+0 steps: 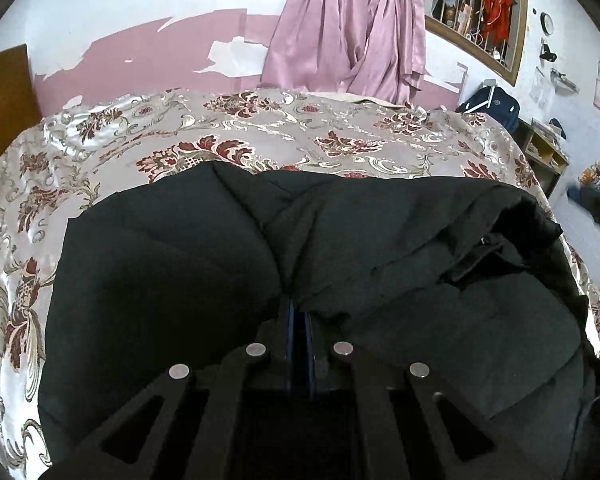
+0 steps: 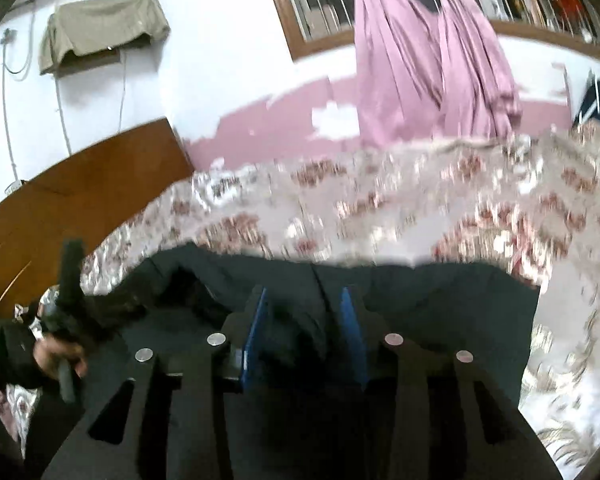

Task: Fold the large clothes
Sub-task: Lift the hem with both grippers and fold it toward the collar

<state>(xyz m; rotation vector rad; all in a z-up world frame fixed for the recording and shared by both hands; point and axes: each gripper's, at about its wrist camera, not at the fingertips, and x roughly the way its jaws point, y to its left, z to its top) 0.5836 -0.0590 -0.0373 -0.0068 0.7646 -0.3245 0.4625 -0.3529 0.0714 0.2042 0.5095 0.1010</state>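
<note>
Bed point(image 1: 260, 132) under a shiny floral spread of cream, gold and dark red, filling both views; wooden headboard point(image 2: 80, 184) at its left end in the right wrist view. Behind, a white wall with peeled pink paint, a barred window and a hanging mauve curtain point(image 1: 352, 28).

Spread across the near half of the bed, a large black padded coat point(image 1: 160, 272), thick and creased, with a strap and dark trim at its right edge.

Left tongs point(image 1: 299, 320) pinched fully together on a fold of the coat, fabric puckering around the blue pads.

Right tongs point(image 2: 304, 316) parted, blue pads well apart, hovering above the coat's edge with nothing gripped; view blurred.

Hand point(image 2: 56, 354) on the other tongs' handle at lower left.

No readable brand, label or writing anywhere.
</note>
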